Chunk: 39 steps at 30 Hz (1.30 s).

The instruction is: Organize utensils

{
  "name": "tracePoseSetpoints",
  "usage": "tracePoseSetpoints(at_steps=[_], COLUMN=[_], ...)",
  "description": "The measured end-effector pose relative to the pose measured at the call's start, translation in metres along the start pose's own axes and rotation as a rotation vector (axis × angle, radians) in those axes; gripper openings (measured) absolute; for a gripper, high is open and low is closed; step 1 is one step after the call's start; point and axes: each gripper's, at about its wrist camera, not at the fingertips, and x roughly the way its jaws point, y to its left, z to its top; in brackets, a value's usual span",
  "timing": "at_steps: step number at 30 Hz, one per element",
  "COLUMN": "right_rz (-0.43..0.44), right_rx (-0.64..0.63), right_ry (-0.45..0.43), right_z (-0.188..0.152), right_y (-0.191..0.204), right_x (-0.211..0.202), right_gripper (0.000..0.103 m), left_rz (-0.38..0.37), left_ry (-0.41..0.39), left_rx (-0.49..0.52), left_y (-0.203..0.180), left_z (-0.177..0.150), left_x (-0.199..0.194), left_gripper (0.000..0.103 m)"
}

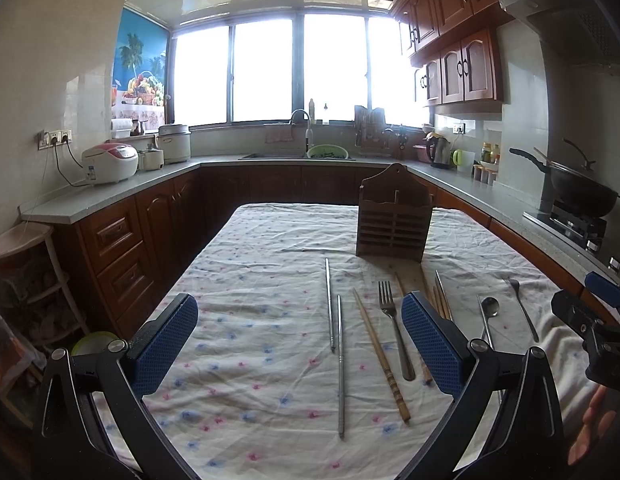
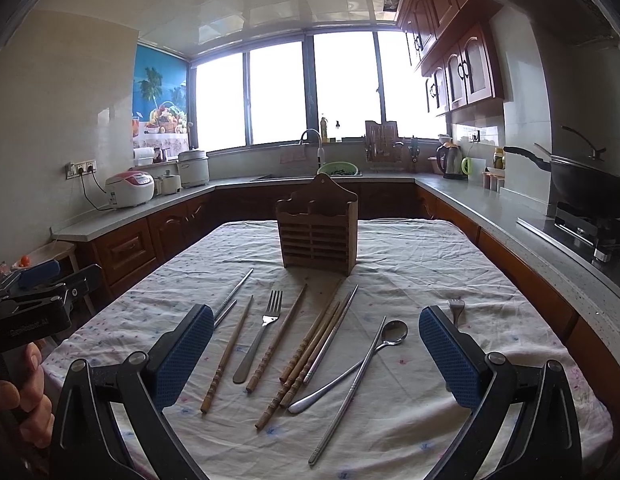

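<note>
Left gripper (image 1: 299, 340) jaws gaped wide, empty, above two steel chopsticks (image 1: 336, 336). Right gripper (image 2: 316, 356) jaws spread, empty, over brown bamboo chopsticks (image 2: 305, 354), steel spoon (image 2: 352, 366). Slatted wooden utensil holder (image 2: 317, 236) stood upright toward bench far edge.

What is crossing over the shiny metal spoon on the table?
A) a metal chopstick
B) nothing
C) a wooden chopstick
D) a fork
A: in the right wrist view a thin silver metal chopstick lies slanted across the handle of the shiny metal spoon on the flowered tablecloth.
</note>
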Motion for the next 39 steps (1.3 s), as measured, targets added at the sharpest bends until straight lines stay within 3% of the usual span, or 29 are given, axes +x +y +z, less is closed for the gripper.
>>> tracePoseSetpoints(at_steps=[27, 39], right_rz=[0.02, 0.039], right_rx=[0.011, 0.095], right_ry=[-0.004, 0.1], right_z=[0.002, 0.014], right_y=[0.0, -0.024], right_x=[0.001, 0.044], right_gripper=[0.103, 0.103], left_rz=[-0.009, -0.085], left_ry=[0.014, 0.195], left_rx=[0.002, -0.053], left_y=[-0.002, 0.009], left_z=[0.0, 0.012], left_x=[0.009, 0.076], left_gripper=[0.103, 0.103])
